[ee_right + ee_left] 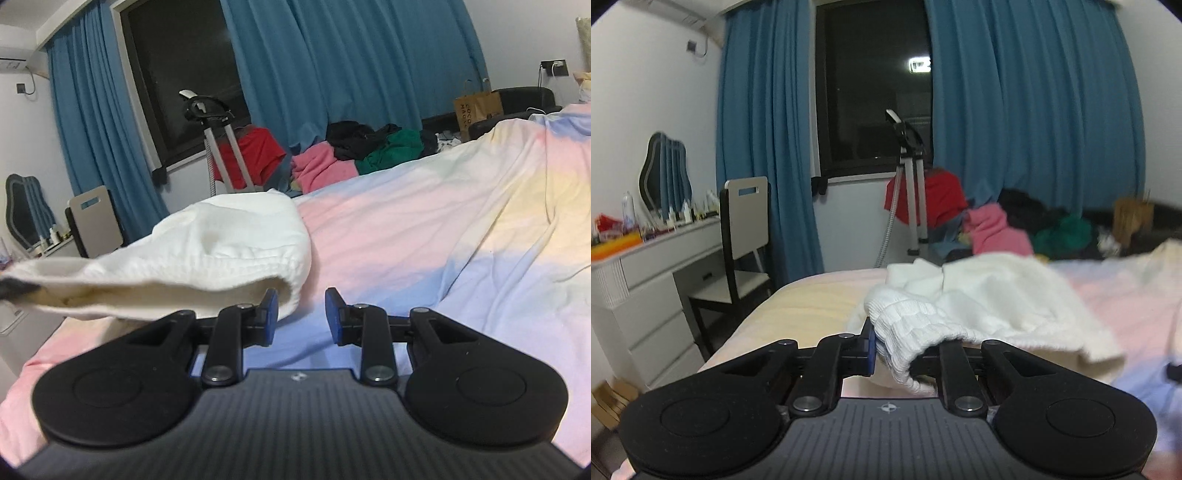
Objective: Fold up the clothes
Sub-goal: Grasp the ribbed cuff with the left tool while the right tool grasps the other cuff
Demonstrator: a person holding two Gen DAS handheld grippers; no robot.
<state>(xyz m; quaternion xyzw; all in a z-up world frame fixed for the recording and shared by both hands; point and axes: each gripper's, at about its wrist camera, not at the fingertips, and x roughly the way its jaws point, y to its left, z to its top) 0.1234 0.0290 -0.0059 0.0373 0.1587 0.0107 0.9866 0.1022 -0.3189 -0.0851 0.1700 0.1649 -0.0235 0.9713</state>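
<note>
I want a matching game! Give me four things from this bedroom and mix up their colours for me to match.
Things:
1. curtains
2. sweater by the grippers
3. paper bag
4. bedsheet

Colours:
A. brown
B. pastel pink, blue and yellow
C. blue
D. white

Right pairs: 1-C, 2-D, 3-A, 4-B.

Bonus: the left gripper holds the sweater's ribbed hem, and the right gripper has its jaws apart with nothing between them.
</note>
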